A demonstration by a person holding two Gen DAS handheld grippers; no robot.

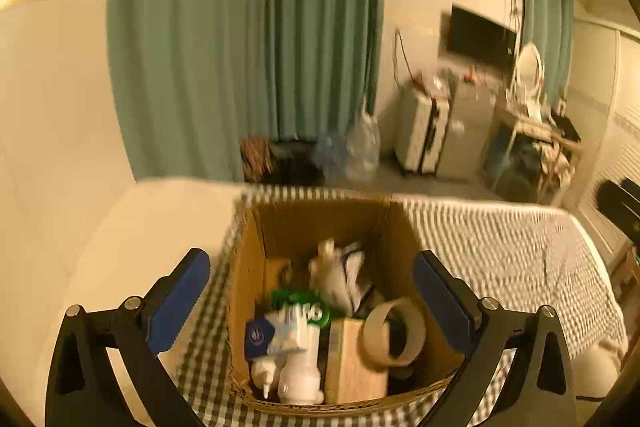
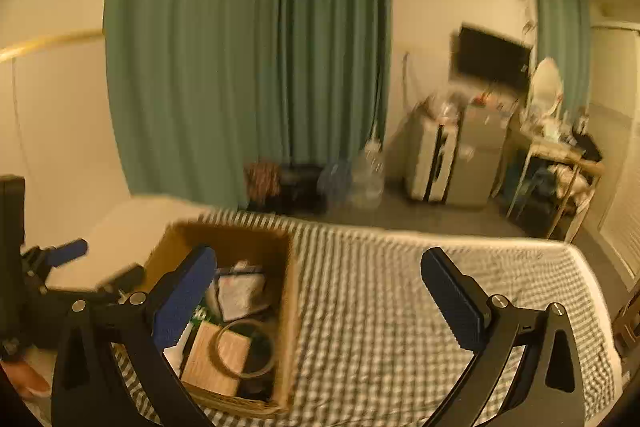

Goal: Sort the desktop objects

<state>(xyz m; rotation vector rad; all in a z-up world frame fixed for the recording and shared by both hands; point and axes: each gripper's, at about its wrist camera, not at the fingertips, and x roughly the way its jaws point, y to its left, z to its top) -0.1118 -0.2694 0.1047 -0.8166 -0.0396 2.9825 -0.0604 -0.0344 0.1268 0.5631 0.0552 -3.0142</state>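
cardboard box [image 1: 280, 227] stands open on the checked cloth [image 1: 500, 247], straight ahead of the left claw [image 1: 312, 303] and between its two blue-padded fingers [image 1: 178, 303] as that camera sees it. the box is crowded: a roll of tan tape [image 1: 394, 333] leans at the side nearer the right finger, a pale wooden block [image 1: 352, 363] sits just beside it, a white bottle [image 1: 300, 367] and a smaller white nozzle bottle [image 1: 264, 373] stand at the near wall toward the left finger, a green packet [image 1: 298, 303] lies behind them, and crumpled white wrappers [image 1: 340, 275] are heaped toward the far wall. the left claw stands wide apart with nothing pressed between its pads.

from the right wrist view, the box [image 2: 240, 239] lies ahead and to the left of the right claw [image 2: 320, 299], partly behind its left finger; bare checked cloth [image 2: 380, 287] fills the gap between its fingers. this claw is also spread wide and grips nothing. the left claw [image 2: 70, 251] shows at the far left edge, near the box.

beyond the bed hang green curtains [image 1: 240, 47], with a dark screen [image 1: 480, 35] on the wall and a white suitcase [image 1: 420, 135] on the floor.
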